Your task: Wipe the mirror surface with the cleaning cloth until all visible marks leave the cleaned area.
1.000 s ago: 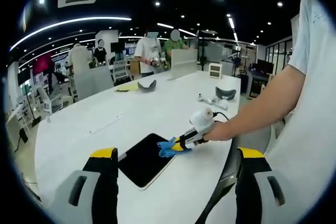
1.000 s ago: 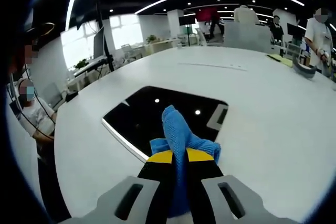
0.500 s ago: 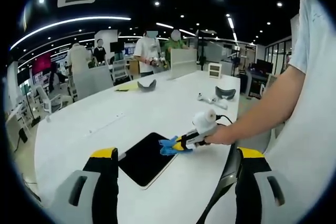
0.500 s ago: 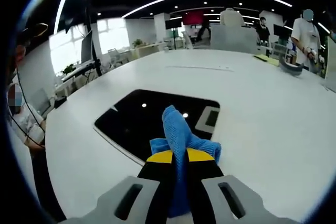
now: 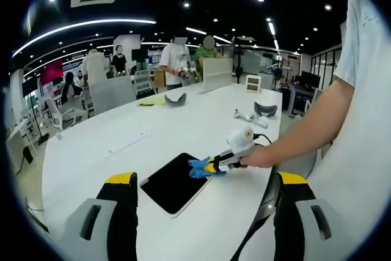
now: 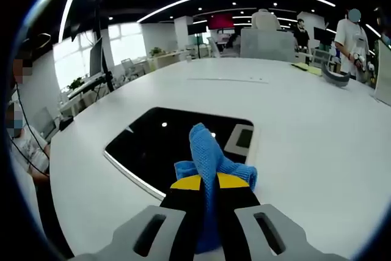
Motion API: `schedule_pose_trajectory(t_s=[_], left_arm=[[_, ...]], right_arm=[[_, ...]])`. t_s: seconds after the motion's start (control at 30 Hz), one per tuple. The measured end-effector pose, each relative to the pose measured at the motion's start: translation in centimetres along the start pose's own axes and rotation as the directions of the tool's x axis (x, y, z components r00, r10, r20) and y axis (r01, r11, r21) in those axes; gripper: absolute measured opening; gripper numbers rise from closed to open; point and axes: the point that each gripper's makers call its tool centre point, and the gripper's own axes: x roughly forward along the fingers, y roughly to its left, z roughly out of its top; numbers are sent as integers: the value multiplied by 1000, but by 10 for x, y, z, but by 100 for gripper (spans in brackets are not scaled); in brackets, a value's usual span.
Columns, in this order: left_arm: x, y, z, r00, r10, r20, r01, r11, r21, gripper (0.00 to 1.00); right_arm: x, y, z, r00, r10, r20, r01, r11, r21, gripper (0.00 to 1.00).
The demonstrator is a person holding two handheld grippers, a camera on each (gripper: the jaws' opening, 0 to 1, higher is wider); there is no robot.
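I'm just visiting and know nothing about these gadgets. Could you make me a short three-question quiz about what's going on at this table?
1. True or false: the right gripper is shut on the blue cloth.
2. Where does the mirror lie? A) propped upright against a wall B) flat on the white table C) inside a drawer
3. Fill in: the left gripper has its jaws ____, with nothing between them.

Key: 1 true. 2 B. 3 open.
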Motion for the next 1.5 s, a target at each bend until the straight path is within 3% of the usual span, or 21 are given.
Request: schedule_pose_trajectory(t_s=[0.9,1.5], left_arm=[[-21,26,-7,997,72,38,-70,997,-41,93],[-21,27,-6,995,92,33,-90,995,-45,93]], right_arm=[[24,-5,15,999,-2,-50,1,1000,-17,3],[35,-8,23,998,9,-66,-12,999,-35,3]])
